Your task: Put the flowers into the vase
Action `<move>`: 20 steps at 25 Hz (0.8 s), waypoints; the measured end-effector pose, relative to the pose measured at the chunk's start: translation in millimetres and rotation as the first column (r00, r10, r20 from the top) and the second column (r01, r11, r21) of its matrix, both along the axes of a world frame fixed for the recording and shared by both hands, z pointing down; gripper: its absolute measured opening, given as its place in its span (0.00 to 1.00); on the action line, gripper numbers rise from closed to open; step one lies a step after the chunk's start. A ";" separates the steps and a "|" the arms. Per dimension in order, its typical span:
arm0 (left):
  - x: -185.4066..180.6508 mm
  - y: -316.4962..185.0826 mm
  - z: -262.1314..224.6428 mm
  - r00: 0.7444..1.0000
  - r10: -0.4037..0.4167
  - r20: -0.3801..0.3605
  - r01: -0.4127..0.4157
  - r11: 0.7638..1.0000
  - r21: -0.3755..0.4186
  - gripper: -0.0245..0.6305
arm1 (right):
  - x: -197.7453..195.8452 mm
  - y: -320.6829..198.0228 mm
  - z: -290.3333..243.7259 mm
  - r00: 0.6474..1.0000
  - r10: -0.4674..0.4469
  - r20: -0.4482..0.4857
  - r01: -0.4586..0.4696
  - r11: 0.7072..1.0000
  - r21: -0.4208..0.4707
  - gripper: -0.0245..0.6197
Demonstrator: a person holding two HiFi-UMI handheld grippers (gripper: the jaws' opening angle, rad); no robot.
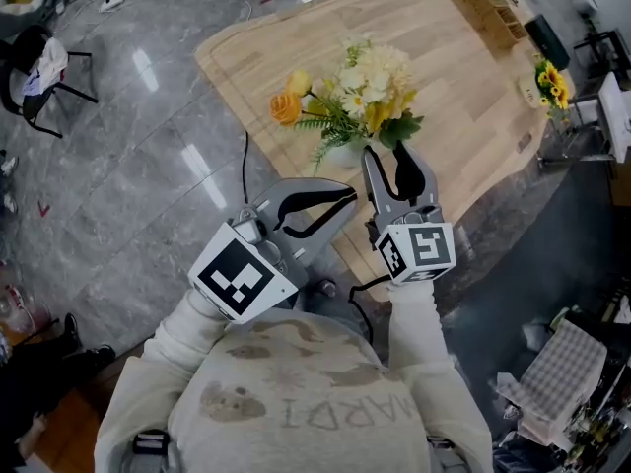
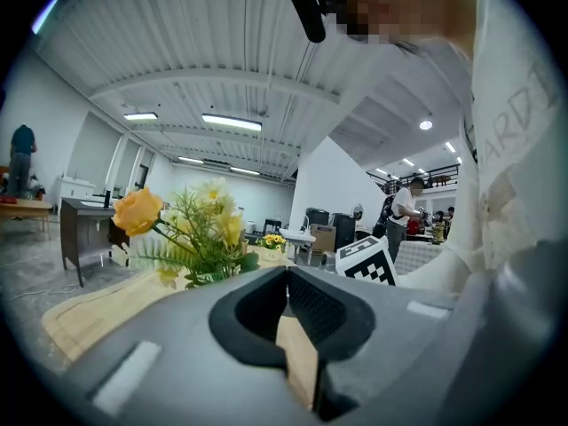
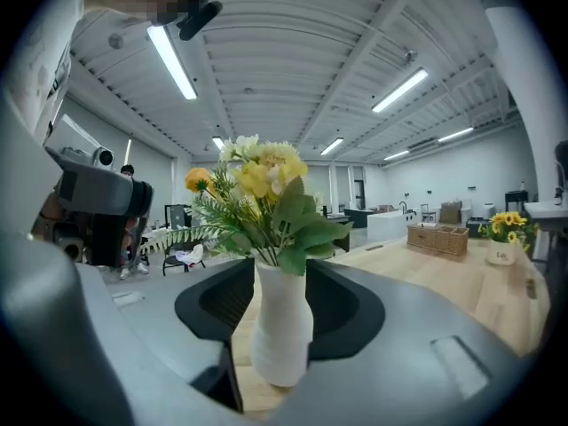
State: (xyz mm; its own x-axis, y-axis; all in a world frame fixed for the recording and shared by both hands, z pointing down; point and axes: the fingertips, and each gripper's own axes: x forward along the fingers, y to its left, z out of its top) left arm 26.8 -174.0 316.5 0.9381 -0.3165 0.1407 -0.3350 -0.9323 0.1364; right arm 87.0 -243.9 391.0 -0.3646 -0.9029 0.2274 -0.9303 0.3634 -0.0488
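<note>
A white vase [image 1: 345,153] holding a yellow and cream bouquet [image 1: 363,87] with an orange rose [image 1: 286,108] stands upright on the wooden table [image 1: 444,57] near its front edge. My right gripper [image 1: 386,149] hovers just right of the vase, open. In the right gripper view the vase [image 3: 281,327] shows in the gap between the jaws, apart from both pads, with the bouquet [image 3: 262,193] above. My left gripper [image 1: 350,197] is lower and to the left, off the table's edge. Its tips meet with nothing in them [image 2: 286,272], and the rose [image 2: 138,211] lies beyond.
A wooden box [image 1: 488,13] and a small pot of sunflowers [image 1: 550,82] stand at the table's far right. A chair with clothes [image 1: 39,67] is on the grey floor to the left. A person [image 2: 404,207] stands far off in the left gripper view.
</note>
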 end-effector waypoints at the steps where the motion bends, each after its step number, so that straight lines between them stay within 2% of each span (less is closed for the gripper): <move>1: 0.2 1.1 -0.8 1.000 -0.001 0.001 0.001 1.000 0.003 0.04 | 0.9 1.9 0.2 1.000 0.000 0.002 0.000 1.000 -0.002 0.35; 4: 1.6 5.6 -2.7 1.000 -0.006 0.003 0.006 1.000 0.012 0.04 | 2.8 10.0 -1.5 1.000 -0.005 0.002 0.005 1.000 0.002 0.31; 10: 5.9 15.1 -11.2 1.000 -0.016 -0.007 0.016 0.999 0.030 0.04 | 3.8 27.2 -17.8 1.000 -0.022 -0.008 0.022 0.999 0.031 0.08; 20: 21.7 45.8 -31.3 0.999 -0.033 -0.024 0.035 0.996 0.078 0.04 | -4.1 79.6 -67.9 0.993 -0.120 0.023 0.118 0.989 0.090 0.08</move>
State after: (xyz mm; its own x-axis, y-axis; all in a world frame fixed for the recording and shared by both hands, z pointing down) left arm 48.5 -128.2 285.1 0.9292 -0.3577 0.0933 -0.3646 -0.9284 0.0713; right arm 82.9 -164.3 323.1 -0.4756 -0.8689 0.1373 -0.8791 0.4753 -0.0373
